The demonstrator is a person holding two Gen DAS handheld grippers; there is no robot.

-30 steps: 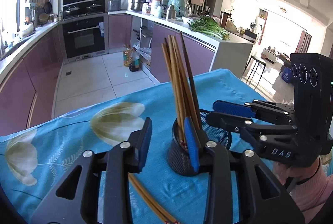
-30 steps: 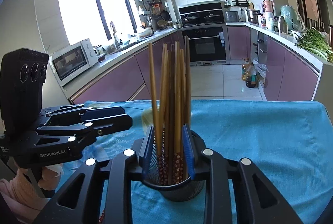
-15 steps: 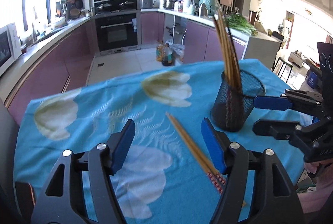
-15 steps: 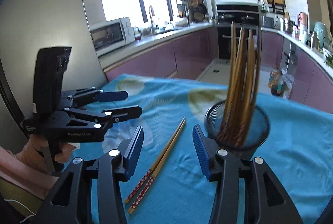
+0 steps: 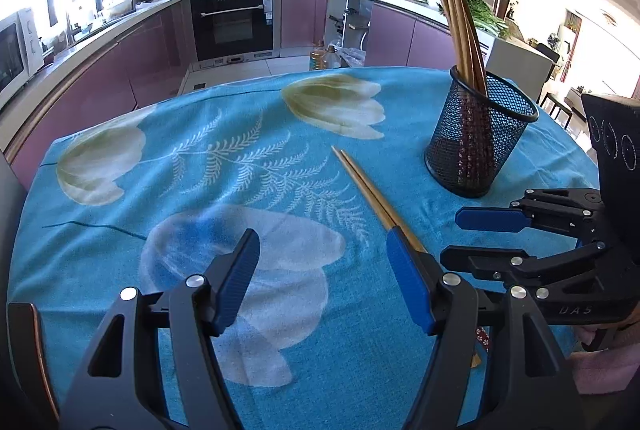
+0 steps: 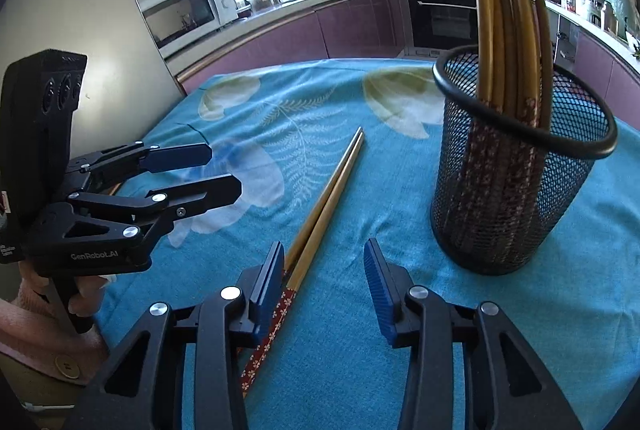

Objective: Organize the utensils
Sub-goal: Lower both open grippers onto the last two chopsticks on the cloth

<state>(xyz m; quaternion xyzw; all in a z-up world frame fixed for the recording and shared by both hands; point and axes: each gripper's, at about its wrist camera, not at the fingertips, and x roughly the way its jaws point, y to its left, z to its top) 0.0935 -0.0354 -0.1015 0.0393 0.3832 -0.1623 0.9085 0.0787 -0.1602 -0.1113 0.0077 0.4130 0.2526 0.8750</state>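
Observation:
A black mesh cup [image 5: 482, 138] [image 6: 516, 182] stands on the blue flowered cloth and holds several wooden chopsticks [image 5: 460, 22] [image 6: 504, 22], upright. A loose pair of chopsticks [image 5: 370, 192] [image 6: 324, 206] lies flat on the cloth, left of the cup. My left gripper [image 5: 322, 270] is open and empty, its right finger above the pair's near end. It also shows in the right wrist view [image 6: 216, 170]. My right gripper [image 6: 324, 278] is open and empty, low over the pair's red patterned end, with the cup to its right. It also shows in the left wrist view [image 5: 464, 236].
The table carries the blue cloth with white flowers [image 5: 248, 230] [image 6: 400, 102]. Its far edge drops to the kitchen floor. Purple cabinets, an oven [image 5: 234, 22] and a microwave [image 6: 184, 10] stand well beyond the table.
Both grippers have pulled back from the mesh cup and opened. The cup stands free with its chopsticks. The loose pair now lies between the two grippers.

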